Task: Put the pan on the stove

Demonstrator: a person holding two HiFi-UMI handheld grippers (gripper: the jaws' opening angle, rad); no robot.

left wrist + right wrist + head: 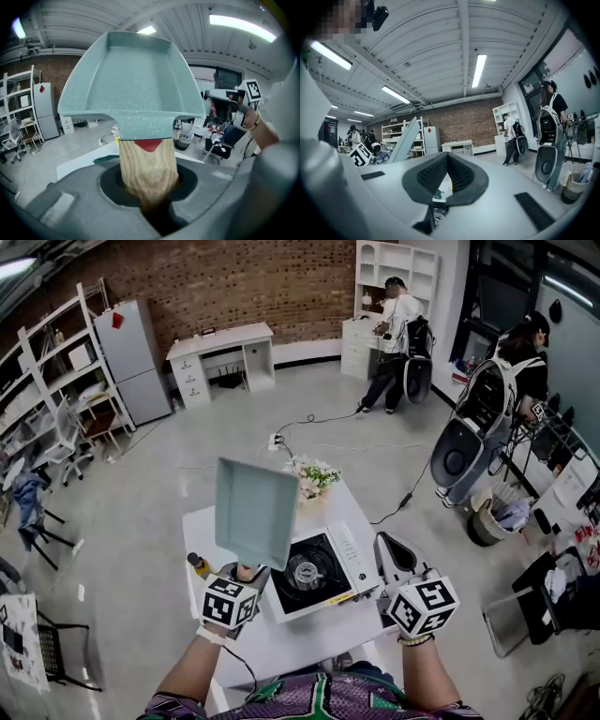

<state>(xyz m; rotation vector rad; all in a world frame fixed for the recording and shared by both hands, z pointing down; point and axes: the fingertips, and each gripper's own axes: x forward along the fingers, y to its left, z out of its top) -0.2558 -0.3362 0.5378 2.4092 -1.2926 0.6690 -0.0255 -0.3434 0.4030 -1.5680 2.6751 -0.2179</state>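
A square teal pan point(255, 510) with a wooden handle point(147, 164) is held up in the air, tilted on edge, above the left side of the white table point(281, 638). My left gripper point(247, 573) is shut on that handle; in the left gripper view the pan point(131, 79) fills the upper middle. The portable gas stove point(349, 554) sits on the table with its black burner point(306, 570) bare. My right gripper point(394, 557) hovers just right of the stove, its pads closed together with nothing between them. In the right gripper view the pan point(405, 139) shows edge-on at left.
A yellow-capped bottle point(199, 565) stands left of the stove, and a pot of flowers point(315, 474) sits at the table's far edge. Cables and a power strip point(277, 440) lie on the floor beyond. Two people point(398, 329) point(520, 367) stand at the back right near shelves.
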